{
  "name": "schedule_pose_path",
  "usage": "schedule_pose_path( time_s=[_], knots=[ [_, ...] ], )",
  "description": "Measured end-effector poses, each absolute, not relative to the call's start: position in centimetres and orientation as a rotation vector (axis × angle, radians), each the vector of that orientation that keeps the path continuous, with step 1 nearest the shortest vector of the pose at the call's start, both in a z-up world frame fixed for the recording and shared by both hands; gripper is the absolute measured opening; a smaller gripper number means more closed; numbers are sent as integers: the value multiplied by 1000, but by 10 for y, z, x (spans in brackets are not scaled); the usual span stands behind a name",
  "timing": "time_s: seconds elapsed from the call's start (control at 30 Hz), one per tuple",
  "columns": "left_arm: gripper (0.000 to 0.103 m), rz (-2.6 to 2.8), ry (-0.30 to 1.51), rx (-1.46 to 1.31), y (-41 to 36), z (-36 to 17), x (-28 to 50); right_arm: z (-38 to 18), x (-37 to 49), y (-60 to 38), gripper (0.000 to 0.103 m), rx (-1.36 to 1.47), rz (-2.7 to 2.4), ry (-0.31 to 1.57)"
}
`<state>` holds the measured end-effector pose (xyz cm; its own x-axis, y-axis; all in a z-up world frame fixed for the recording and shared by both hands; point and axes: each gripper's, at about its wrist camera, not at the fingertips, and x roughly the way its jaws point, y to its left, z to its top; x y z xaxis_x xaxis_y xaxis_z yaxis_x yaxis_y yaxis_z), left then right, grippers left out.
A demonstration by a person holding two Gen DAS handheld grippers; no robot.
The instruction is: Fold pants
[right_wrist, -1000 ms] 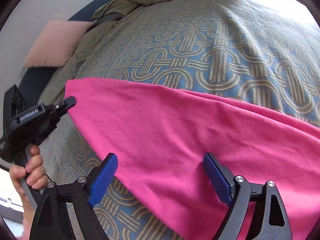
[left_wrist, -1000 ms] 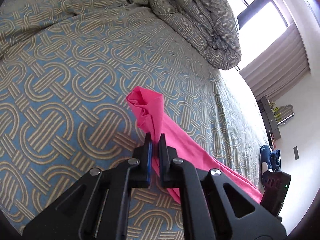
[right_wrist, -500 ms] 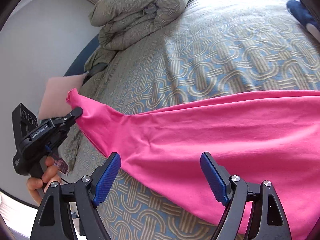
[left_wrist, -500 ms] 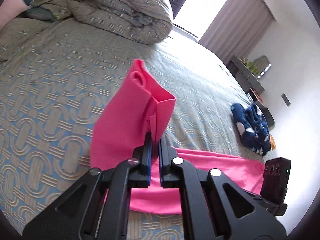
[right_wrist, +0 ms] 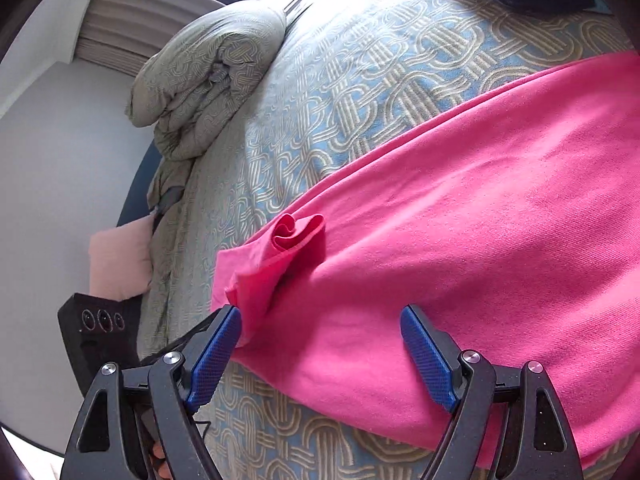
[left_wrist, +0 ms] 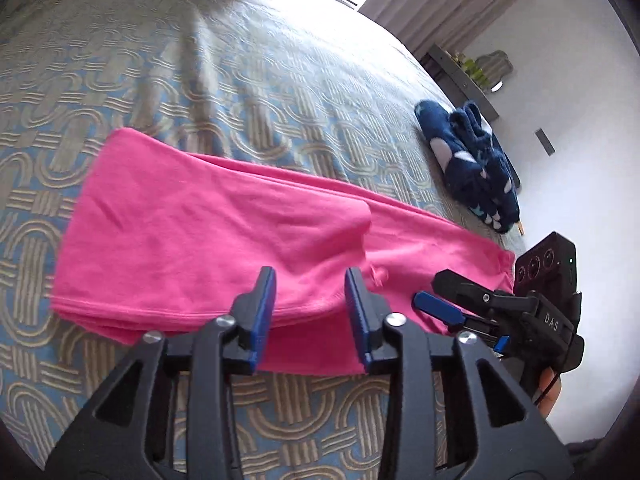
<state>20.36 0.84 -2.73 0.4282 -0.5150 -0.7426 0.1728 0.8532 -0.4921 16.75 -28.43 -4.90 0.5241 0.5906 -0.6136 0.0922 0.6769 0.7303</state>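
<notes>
The pink pants [left_wrist: 208, 240] lie folded over on the patterned bedspread [left_wrist: 240, 80], the upper layer covering the lower one. My left gripper [left_wrist: 310, 304] hovers at the near edge of the fold. Its jaws are opening, and the blue pads stand apart, not pressing the cloth. A small bunched corner of the pants [right_wrist: 296, 232] sticks up where the cloth was let go. My right gripper [right_wrist: 320, 340] is wide open just above the pants [right_wrist: 460, 240], holding nothing. It also shows in the left wrist view as the right gripper [left_wrist: 460, 316], close beside the left one.
A rolled duvet [right_wrist: 200, 76] lies at the head of the bed next to a pink pillow [right_wrist: 116, 260]. A navy patterned garment [left_wrist: 468, 160] sits near the bed's far edge. A shelf [left_wrist: 460, 76] and curtains stand by the wall.
My left gripper carried the pinched end of the pants across, laid it over the other half and let go. The right gripper stayed open and swung along the pants.
</notes>
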Motion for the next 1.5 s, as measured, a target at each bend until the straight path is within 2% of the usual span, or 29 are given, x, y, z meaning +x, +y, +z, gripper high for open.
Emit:
schedule_pose_path(
  time_s=[0.23, 0.83, 0.87, 0.9, 0.93, 0.97, 1.27, 1.5],
  knots=[
    [45, -299, 1033, -396, 61, -43, 198, -48, 173, -271, 84, 782, 372, 1002],
    [47, -289, 1043, -388, 62, -69, 193, -55, 217, -218, 84, 742, 425, 1105],
    [47, -291, 1041, -395, 63, -69, 193, -54, 220, -215, 75, 729, 422, 1112],
    [47, -292, 1040, -402, 64, -69, 193, -53, 223, -212, 39, 714, 418, 1121],
    [47, -297, 1040, -406, 65, -69, 194, -54, 226, -208, 17, 692, 410, 1144],
    [47, -300, 1042, -407, 66, -69, 194, -56, 230, -204, 8, 669, 396, 1172],
    [47, -269, 1040, -462, 91, -63, 189, -15, 220, -182, 7, 467, 368, 1050],
    [48, -212, 1008, -468, 109, -52, 187, -4, 201, -212, 7, 452, 300, 993]
  ],
)
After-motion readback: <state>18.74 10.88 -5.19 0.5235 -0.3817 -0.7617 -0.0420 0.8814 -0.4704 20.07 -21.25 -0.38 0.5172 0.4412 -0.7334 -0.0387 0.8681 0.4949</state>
